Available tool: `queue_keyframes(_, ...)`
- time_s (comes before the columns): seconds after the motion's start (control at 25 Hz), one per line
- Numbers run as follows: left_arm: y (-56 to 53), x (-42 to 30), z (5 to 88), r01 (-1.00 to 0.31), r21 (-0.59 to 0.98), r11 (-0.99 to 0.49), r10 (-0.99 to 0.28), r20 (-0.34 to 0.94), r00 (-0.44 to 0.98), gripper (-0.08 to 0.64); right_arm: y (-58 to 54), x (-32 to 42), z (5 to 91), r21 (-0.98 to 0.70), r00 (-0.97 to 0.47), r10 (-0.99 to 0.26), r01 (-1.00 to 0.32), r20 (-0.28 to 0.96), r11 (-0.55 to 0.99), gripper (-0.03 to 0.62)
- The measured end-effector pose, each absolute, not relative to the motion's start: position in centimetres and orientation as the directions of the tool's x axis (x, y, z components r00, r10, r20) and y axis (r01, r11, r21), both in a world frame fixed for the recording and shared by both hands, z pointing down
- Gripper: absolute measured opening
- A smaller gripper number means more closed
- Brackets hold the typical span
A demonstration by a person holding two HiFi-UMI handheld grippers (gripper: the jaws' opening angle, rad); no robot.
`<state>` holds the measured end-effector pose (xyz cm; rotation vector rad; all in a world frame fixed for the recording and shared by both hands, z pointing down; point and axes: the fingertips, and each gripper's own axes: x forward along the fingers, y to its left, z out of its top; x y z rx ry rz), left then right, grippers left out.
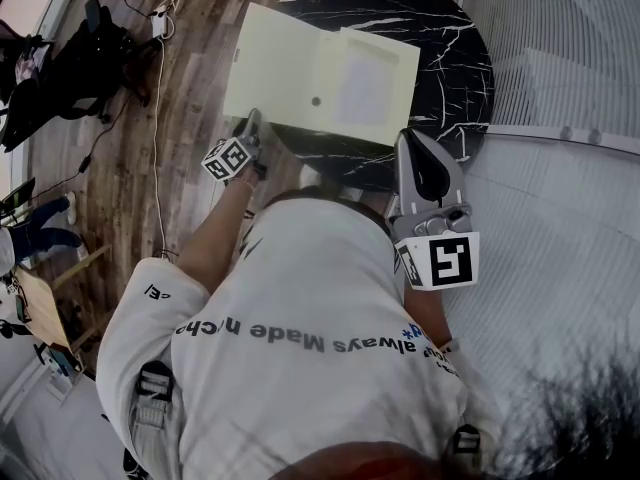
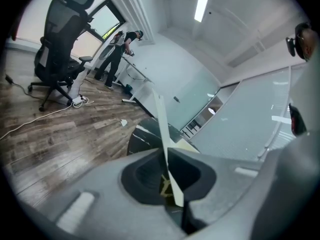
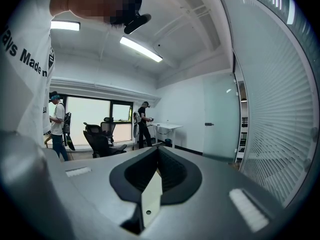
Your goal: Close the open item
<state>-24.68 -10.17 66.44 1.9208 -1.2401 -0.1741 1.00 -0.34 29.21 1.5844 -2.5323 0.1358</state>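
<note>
So on the left, the left tongs (image 1: 250, 126) are pinched tight on the near edge of the folder's loose cover (image 1: 272, 68), right at the corner that hangs out past the round black worktop (image 1: 455, 63) over the wood floor (image 1: 125, 183). The folder (image 1: 365, 88) itself is a pale yellow thing lying spread open, with its other half flat on the worktop and a little snap (image 1: 316, 100) showing near the fold. Looks like thin card to me: light, a bit bendy, and it'll probably flop or bow if it's swung from one corner only. The surface seems smooth too, so I'd guess it slides on that marble if pushed sideways. I reckon the outer edge is the sensible spot to hold, away from the fold, so the cover swings over like a page without creasing. Over on the right, the right tongs (image 1: 415, 143) are closed up with nothing in them as far as I can see, hanging just off the near rim and not touching the folder. They could pin the base half down while it closes.
</note>
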Motion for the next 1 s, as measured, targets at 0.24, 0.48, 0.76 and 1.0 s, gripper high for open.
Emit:
queue_keyframes(0.24, -9.8, -24.0, 65.4, -0.709, 0.676, -0.198, -0.807, 0.299, 0.51, 0.014, 0.1, 0.9, 29.2, 0.0, -0.435, -0.883, -0.897, 0.173, 0.442, 0.0)
queue_keyframes(0.48, -9.6, -22.3, 63.6, -0.738, 0.617, -0.272, -0.782, 0.306, 0.543, 0.012, 0.2, 1.0, 29.2, -0.006, -0.437, -0.882, -0.896, 0.176, 0.443, 0.0)
queue_keyframes(0.76, -9.2, -19.8, 61.8, -0.75, 0.558, -0.355, -0.753, 0.305, 0.583, 0.016, 0.5, 1.1, 29.3, -0.009, -0.444, -0.878, -0.893, 0.178, 0.45, 0.0)
queue_keyframes(1.0, -8.9, -18.1, 60.5, -0.776, 0.476, -0.414, -0.735, 0.327, 0.594, 0.018, 0.5, 1.5, 29.3, -0.01, -0.444, -0.878, -0.893, 0.18, 0.45, 0.0)
